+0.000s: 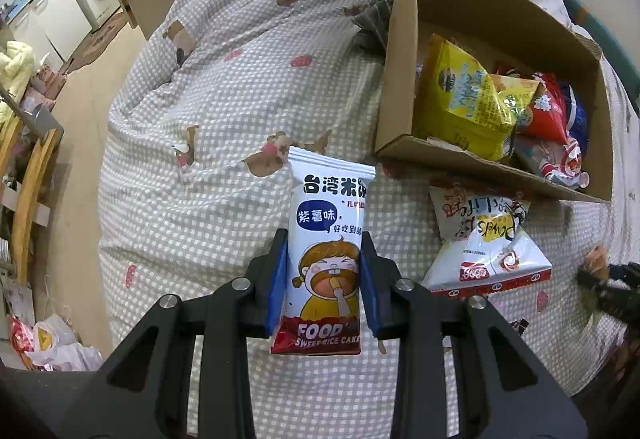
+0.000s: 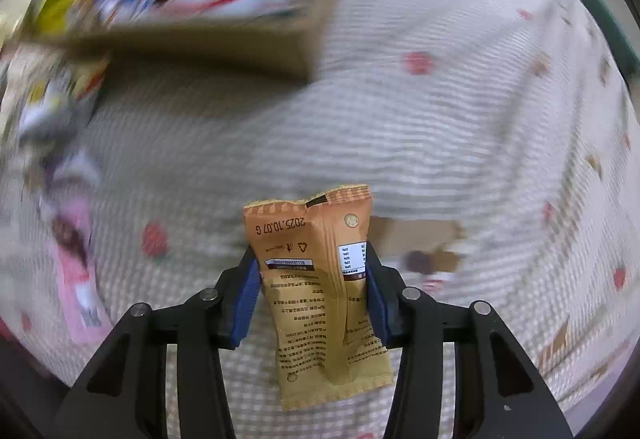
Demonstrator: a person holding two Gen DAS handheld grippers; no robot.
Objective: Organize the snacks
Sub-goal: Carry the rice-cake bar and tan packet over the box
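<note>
Holding a packet in each gripper over the checked bedspread (image 1: 224, 111). We see the left gripper (image 1: 325, 271) clamped on a white rice cake packet (image 1: 326, 251), the right gripper (image 2: 312, 291) gripping an orange snack packet (image 2: 316, 299). Both look light, crinkly and slippery, contents likely brittle; we'd keep the mid-body hold, not the seams. Cardboard box (image 1: 404, 39) of snacks sits nearby. Right view is smeared, so box contents there are unreadable; another white bag (image 1: 484, 239) lies just beside the box.

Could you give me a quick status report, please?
Left tongs shut on rice cake packet. Right tongs shut on orange packet. Box part full. Nothing in the way.
</note>
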